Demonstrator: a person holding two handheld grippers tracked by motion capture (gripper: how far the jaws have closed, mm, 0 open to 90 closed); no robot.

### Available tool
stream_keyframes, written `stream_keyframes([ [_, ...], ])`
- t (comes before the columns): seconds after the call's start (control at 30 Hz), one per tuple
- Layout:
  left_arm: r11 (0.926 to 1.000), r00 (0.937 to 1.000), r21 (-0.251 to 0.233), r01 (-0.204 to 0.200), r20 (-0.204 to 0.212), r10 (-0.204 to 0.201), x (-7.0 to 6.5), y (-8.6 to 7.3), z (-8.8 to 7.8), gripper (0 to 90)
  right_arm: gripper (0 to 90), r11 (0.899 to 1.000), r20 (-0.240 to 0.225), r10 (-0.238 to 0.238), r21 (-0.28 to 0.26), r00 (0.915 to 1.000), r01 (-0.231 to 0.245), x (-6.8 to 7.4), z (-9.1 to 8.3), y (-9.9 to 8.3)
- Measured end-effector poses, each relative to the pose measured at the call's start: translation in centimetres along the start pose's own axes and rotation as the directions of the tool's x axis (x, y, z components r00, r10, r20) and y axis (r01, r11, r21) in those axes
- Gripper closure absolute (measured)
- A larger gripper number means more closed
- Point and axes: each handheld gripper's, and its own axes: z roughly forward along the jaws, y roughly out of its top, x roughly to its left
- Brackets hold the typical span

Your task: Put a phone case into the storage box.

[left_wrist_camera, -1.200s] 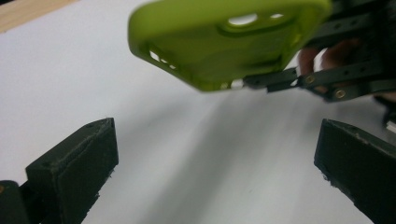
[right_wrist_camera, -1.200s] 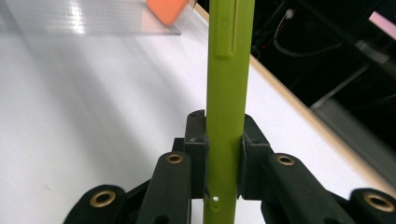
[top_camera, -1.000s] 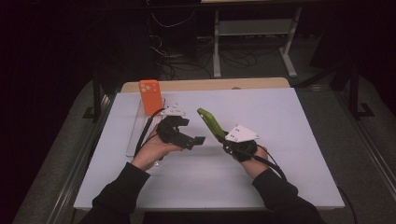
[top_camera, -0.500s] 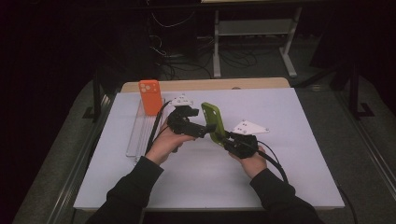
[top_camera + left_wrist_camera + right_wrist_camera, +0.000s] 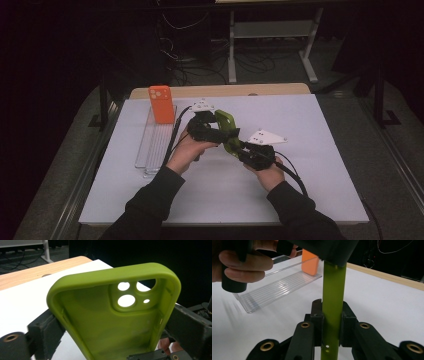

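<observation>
Item one: green phone case (image 5: 227,131), which I hold off the desk (image 5: 320,150) at the centre of the high view, between both tools. In the left gripper view its hollow inside faces the camera, camera cut-outs at the upper right of the frame.

Item two: my right tool (image 5: 245,150), lower right of centre in the high view, clenched on the case; in the right gripper view its pads (image 5: 347,320) press the case's thin edge from both sides, and the case stands upright there.

Item three: my left tool (image 5: 220,134), left of centre. Its jaws have just been closing, with the case between them; in the left gripper view the pads (image 5: 47,332) sit against the case's two long sides, so I read it as gripping.

Item four: orange phone (image 5: 161,103), upright at the far end of a clear tray (image 5: 152,150), upper left of the desk, well apart from the case.
</observation>
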Motion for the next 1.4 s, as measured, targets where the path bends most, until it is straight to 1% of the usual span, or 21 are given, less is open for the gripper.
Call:
stream_keyframes([
  [0.07,1.0,1.0,-0.007,0.001,0.004,-0.001,0.0,0.0,0.0,10.4,75.7,1.0,0.0,-0.006,-0.003,1.0,0.006,0.0,0.0,0.0],
  [0.1,0.9999,1.0,-0.01,0.002,0.005,-0.002,0.0,0.0,0.0,10.6,75.7,1.0,-0.001,0.008,0.006,1.0,-0.008,0.1,0.0,0.0],
  [0.2,1.0,1.0,-0.003,-0.002,0.003,0.002,0.0,0.0,0.0,11.6,75.7,1.0,0.005,-0.009,0.001,0.9999,0.009,0.0,0.0,0.0],
  [0.23,1.0,1.0,-0.001,-0.002,0.003,0.002,0.0,0.0,0.0,12.0,75.7,1.0,0.003,0.002,0.009,1.0,-0.002,0.0,0.0,0.0],
  [0.3,1.0,1.0,0.001,0.003,0.008,-0.003,0.0,0.1,0.0,12.7,75.6,1.0,0.007,-0.016,0.004,0.9998,0.016,0.0,0.0,0.0],
  [0.47,0.9998,0.9996,0.009,0.017,0.024,-0.017,0.3,0.0,-0.1,14.2,74.2,1.0,0.01,-0.021,0.017,0.9997,0.021,0.1,0.2,-0.1],
  [0.5,0.9999,0.9997,0.01,0.013,0.022,-0.013,0.3,0.1,-0.1,14.5,71.3,1.0,0.008,-0.021,0.022,0.9997,0.021,0.2,0.2,-0.1],
  [0.53,0.9999,0.9997,0.006,0.014,0.018,-0.014,0.3,0.1,-0.2,14.6,65.1,1.0,-0.002,-0.018,0.019,0.9998,0.018,0.2,0.3,-0.1],
  [0.57,0.9999,0.9997,0.012,0.011,0.021,-0.012,0.5,0.2,-0.2,14.8,59.4,0.999,-0.001,-0.035,0.011,0.9994,0.035,0.1,0.3,0.0],
  [0.6,0.9997,0.9995,0.007,0.022,0.022,-0.022,0.6,0.2,-0.3,14.9,55.0,1.0,-0.003,-0.028,0.012,0.9996,0.028,0.1,0.2,0.0],
  [0.73,0.9995,0.9996,0.007,0.029,0.002,-0.029,1.4,0.7,-1.0,14.9,39.1,0.999,-0.013,-0.018,0.029,0.9997,0.019,-0.3,-0.4,0.1],
  [0.8,0.9998,0.9997,0.009,0.017,-0.019,-0.017,1.9,1.0,-1.5,14.9,33.7,0.999,-0.02,-0.022,0.043,0.9996,0.023,-0.6,-0.8,0.0],
  [0.83,0.9998,0.9995,0.01,0.017,-0.028,-0.017,2.0,1.3,-1.8,14.9,29.6,0.999,-0.02,-0.008,0.054,0.9998,0.009,-0.7,-1.1,0.0],
  [0.87,0.9999,0.9991,0.007,0.015,-0.039,-0.015,2.2,1.5,-2.1,14.9,27.0,0.998,-0.016,-0.018,0.059,0.9997,0.019,-1.1,-1.3,-0.1],
  [1.03,1.0,0.9952,-0.002,0.004,-0.098,-0.004,3.5,2.6,-3.8,14.9,12.9,0.993,0.019,-0.009,0.114,0.9998,0.007,-2.1,-2.4,-0.8],
  [1.07,1.0,0.9939,-0.004,0.001,-0.11,-0.001,3.8,2.8,-4.2,14.9,12.8,0.991,0.024,-0.002,0.132,0.9997,-0.001,-2.2,-2.6,-1.0],
  [1.1,1.0,0.9925,-0.006,0.002,-0.122,-0.002,4.0,3.0,-4.5,14.9,12.3,0.99,0.028,-0.013,0.139,0.9995,0.009,-2.4,-2.9,-1.2],
  [1.13,1.0,0.9907,-0.005,-0.002,-0.136,0.001,4.3,3.2,-4.8,14.9,10.9,0.989,0.027,0.004,0.147,0.9996,-0.008,-2.5,-3.1,-1.4],
  [1.27,0.9998,0.9823,-0.018,-0.005,-0.187,0.002,5.2,3.9,-6.3,14.9,1.3,0.985,0.031,0.016,0.17,0.9994,-0.021,-3.3,-3.9,-2.1],
  [1.33,0.9995,0.9774,-0.031,-0.004,-0.211,-0.003,5.7,4.2,-7.0,14.9,0.0,0.984,0.045,0.022,0.174,0.9987,-0.029,-3.6,-4.3,-2.5],
  [1.4,0.9992,0.97,-0.039,-0.003,-0.243,-0.006,6.2,4.4,-7.8,14.9,0.0,0.982,0.055,0.012,0.185,0.9984,-0.022,-3.9,-4.7,-2.9],
])
